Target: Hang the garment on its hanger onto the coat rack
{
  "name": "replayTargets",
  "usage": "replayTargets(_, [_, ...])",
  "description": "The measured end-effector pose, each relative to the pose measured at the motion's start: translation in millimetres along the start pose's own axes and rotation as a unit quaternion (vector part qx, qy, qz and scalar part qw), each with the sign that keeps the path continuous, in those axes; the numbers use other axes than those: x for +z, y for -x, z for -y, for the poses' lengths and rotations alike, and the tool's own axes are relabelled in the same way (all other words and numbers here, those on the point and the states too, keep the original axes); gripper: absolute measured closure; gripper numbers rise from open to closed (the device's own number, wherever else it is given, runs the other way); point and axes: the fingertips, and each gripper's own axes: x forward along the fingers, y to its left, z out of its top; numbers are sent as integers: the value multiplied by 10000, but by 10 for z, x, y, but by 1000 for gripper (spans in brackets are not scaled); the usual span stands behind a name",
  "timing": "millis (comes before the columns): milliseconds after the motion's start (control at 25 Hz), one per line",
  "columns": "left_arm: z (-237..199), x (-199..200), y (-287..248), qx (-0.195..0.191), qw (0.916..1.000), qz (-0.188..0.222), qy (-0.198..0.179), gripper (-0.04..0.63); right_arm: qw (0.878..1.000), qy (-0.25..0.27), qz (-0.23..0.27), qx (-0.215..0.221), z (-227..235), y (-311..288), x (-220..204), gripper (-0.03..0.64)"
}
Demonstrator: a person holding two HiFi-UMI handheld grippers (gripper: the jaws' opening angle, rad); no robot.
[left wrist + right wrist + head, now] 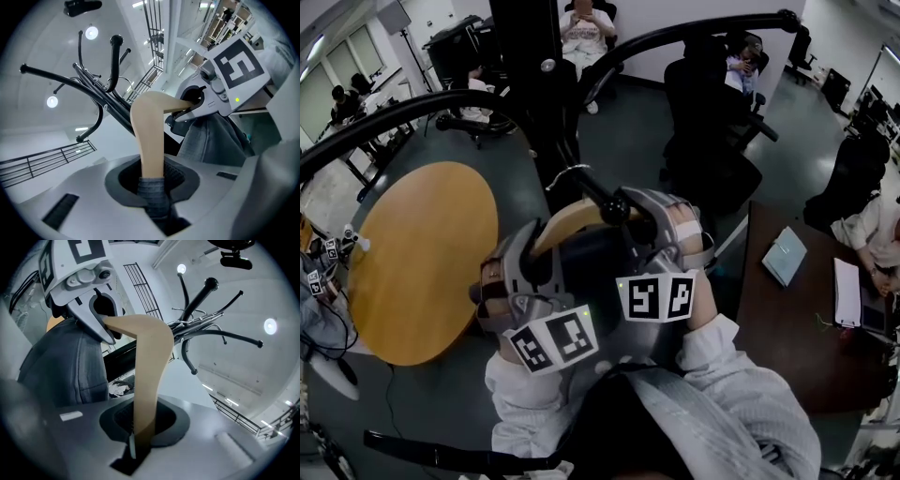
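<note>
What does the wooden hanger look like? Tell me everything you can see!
The hanger is pale, smooth wood, curved like a bent arm. A thin metal hook sticks up from its middle, close to the black coat rack. The left claw and right claw each pinch one end of it. A grey garment hangs on it; some fabric is caught in the left claw too.
</note>
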Motion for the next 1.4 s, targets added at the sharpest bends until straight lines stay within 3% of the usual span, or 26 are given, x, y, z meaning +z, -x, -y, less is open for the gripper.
replayTargets(200, [12,16,39,147,9998,127,-99,528,9998,-172,23,101,-4,42,-30,581])
replayTargets(400, [109,72,120,-92,9995,277,114,526,9987,-198,202,414,-68,190,-63,571])
replayTargets(640, [95,19,285,-303,9987,318,245,463,9974,-241,439,512,-64,409,0,550])
replayTargets(760, [49,-3,407,-259,9986,357,291,448,9967,-240,417,651,-85,543,-33,512])
replayTargets(960, [82,65,630,-358,9974,481,400,443,9982,-170,256,521,-5,798,-98,503])
replayTargets(1200, [12,326,884,-345,9889,1037,1005,443,9973,-672,207,220,126,1044,-29,499])
replayTargets(1400, [92,624,973,-473,9711,1563,1742,445,9899,-1395,258,15,263,1242,17,507])
